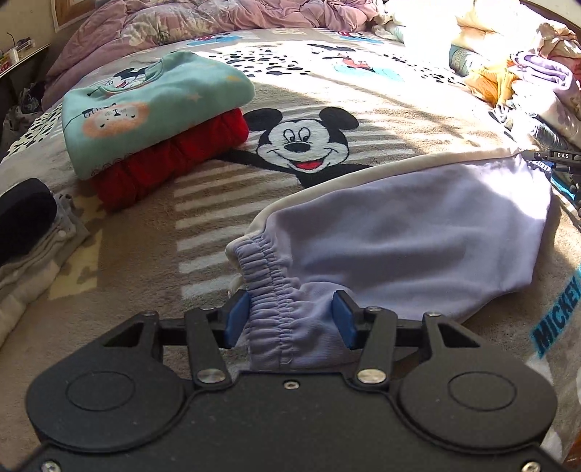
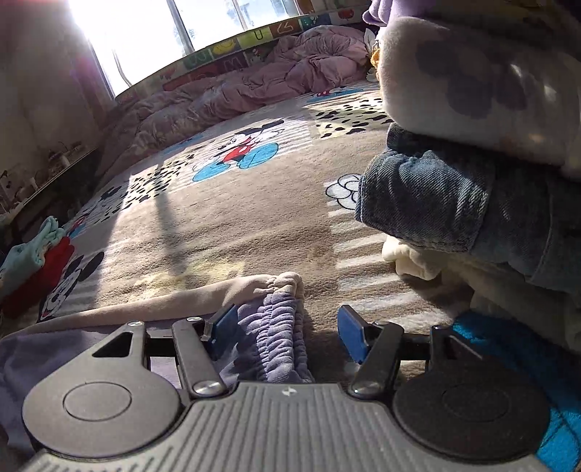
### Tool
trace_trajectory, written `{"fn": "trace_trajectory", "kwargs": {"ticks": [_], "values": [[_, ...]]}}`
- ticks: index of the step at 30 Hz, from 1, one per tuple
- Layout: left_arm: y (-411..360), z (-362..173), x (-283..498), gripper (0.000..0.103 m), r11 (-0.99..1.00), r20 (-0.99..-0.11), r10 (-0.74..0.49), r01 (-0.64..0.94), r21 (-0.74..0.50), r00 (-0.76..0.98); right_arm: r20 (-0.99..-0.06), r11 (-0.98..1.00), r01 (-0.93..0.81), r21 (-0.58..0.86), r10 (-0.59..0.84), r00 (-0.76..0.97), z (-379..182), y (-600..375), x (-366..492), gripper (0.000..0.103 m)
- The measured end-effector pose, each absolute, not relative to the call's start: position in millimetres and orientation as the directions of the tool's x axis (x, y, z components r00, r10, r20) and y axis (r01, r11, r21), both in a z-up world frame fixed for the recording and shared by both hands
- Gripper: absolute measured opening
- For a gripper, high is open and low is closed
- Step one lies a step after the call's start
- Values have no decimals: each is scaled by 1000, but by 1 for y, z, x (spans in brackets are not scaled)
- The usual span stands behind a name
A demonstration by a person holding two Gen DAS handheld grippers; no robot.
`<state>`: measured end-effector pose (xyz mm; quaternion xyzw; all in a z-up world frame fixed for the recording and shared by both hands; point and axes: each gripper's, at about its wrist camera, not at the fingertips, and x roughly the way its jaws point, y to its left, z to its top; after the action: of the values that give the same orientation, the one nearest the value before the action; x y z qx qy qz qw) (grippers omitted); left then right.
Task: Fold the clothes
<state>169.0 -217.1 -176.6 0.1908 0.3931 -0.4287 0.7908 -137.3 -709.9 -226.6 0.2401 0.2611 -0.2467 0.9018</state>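
A lavender garment (image 1: 417, 225) with a cream trim and an elastic waistband lies flat on the Mickey Mouse blanket (image 1: 301, 141). My left gripper (image 1: 290, 319) is open, with the gathered waistband lying uncompressed between its blue pads (image 1: 238, 319). At the garment's other end, my right gripper (image 2: 287, 330) is open too. There a bunched elastic edge (image 2: 268, 326) rests against the left pad, and bare blanket shows before the right pad (image 2: 350, 334).
A folded teal shirt (image 1: 152, 105) sits on a folded red knit (image 1: 174, 159) at the far left. A loose pile with denim (image 2: 435, 203) crowds the right side. Grey snap-buttoned clothing (image 1: 36, 247) lies at the left edge, with a pink quilt (image 1: 181, 21) behind.
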Motion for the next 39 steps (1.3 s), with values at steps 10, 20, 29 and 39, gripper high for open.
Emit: {"fn": "trace_trajectory", "kwargs": {"ticks": [10,20,29,39], "values": [[-221,-184,173,52,570,-788,-521,821,-36,328,-530,814,537,222,-362,767,-208,-710,-130,22],[-221,-179,171,53,565,-787,-521,825,-28,331,-599,670,644,370,-359,716,-224,-728,-151,59],[-212,-158,164,53,565,-756,-553,824,-32,350,-532,301,572,763,-210,820,-255,-705,-202,69],[-203,-158,162,53,555,-753,-560,832,-31,345,-434,321,518,793,-300,850,-273,-691,-182,67]]}}
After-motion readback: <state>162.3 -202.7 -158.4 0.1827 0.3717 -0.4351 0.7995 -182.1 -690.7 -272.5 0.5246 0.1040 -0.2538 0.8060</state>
